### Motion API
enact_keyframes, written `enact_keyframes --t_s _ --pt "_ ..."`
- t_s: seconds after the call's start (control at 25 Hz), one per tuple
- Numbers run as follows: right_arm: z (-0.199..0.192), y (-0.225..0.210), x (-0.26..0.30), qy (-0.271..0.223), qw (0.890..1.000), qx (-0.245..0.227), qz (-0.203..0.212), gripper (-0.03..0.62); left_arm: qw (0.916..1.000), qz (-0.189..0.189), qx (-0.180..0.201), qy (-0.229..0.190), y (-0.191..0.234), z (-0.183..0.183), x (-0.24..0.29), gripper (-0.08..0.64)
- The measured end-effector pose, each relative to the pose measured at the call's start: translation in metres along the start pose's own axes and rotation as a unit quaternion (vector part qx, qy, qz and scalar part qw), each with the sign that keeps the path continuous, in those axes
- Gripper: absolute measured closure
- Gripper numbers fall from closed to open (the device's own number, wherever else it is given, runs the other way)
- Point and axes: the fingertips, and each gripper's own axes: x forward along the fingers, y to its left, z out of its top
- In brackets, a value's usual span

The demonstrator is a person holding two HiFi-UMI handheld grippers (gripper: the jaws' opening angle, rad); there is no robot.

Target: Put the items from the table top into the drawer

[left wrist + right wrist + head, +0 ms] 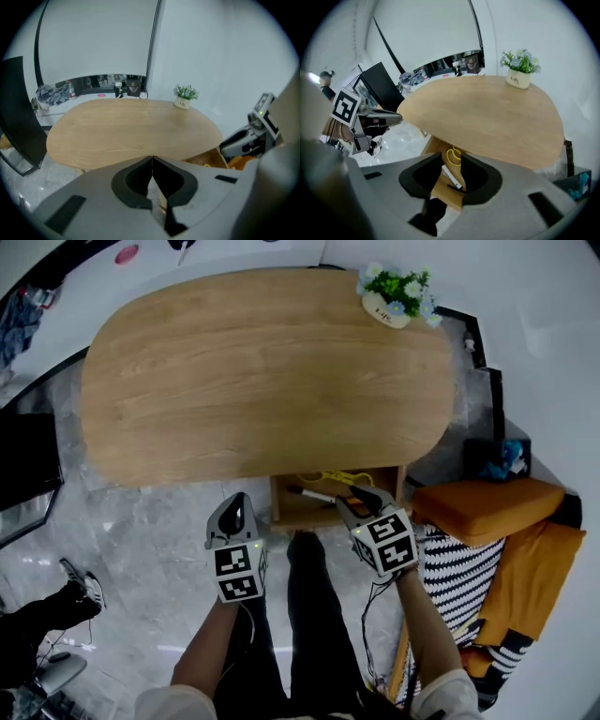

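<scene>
The oval wooden table (262,371) carries only a small potted plant (394,296) at its far right. Under its near edge a wooden drawer (277,504) stands pulled out. Inside lie a yellow coiled cable (337,478) and a white marker pen (314,494). My right gripper (359,497) hovers over the drawer's right part, open, nothing between its jaws. In the right gripper view the cable (452,156), the pen (451,177) and the drawer wall (447,193) show through the right gripper (452,164). My left gripper (236,502) hangs left of the drawer, shut and empty (152,161).
An orange cushioned seat (487,507) and a striped cloth (464,568) lie right of the drawer. A black screen (23,465) stands at the left. The person's legs (309,596) are just below the drawer. The floor is grey marble tile (150,521).
</scene>
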Motion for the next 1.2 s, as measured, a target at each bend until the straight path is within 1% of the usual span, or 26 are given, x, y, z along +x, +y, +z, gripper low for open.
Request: enact_keyframes --t_s 0.12,0.2,0.24,0.36,0.48,0.64,0.72,0.92,1.08,1.2 --pt "0.033 -0.002 -0.032 -0.049 0.997 0.049 -0.032 0.51 0.9996 -0.009 -0.006 -0.026 0.001 0.043 -0.024 0.551" --pt "0.063 -0.004 -0.056 -0.09 0.991 0.082 -0.058 0.568 0.9988 -0.011 -0.001 -0.047 0.006 0.077 -0.038 0.551" --pt "0.078 -0.004 -0.07 -0.109 0.987 0.098 -0.069 0.587 0.9983 -0.012 0.002 -0.057 0.008 0.094 -0.047 0.551" --pt "0.118 0.003 -0.115 -0.157 0.973 0.144 -0.088 0.597 0.9972 -0.012 0.006 -0.074 0.015 0.138 -0.081 0.551" --pt "0.153 0.012 -0.159 -0.199 0.96 0.17 -0.1 0.597 0.9951 -0.018 0.012 -0.097 0.016 0.18 -0.118 0.552" --pt "0.199 0.022 -0.218 -0.256 0.942 0.188 -0.109 0.598 0.9893 -0.038 0.023 -0.139 0.007 0.236 -0.174 0.552" --pt "0.218 0.027 -0.246 -0.28 0.934 0.188 -0.115 0.598 0.9855 -0.046 0.024 -0.161 0.002 0.261 -0.202 0.551" --pt "0.245 0.043 -0.305 -0.329 0.915 0.182 -0.145 0.598 0.9729 -0.047 0.023 -0.225 0.005 0.318 -0.261 0.551" --pt "0.263 0.052 -0.332 -0.345 0.909 0.161 -0.167 0.598 0.9614 -0.042 0.023 -0.271 0.009 0.357 -0.294 0.552" --pt "0.271 0.052 -0.347 -0.353 0.906 0.152 -0.178 0.598 0.957 -0.038 0.022 -0.287 0.007 0.372 -0.305 0.551"
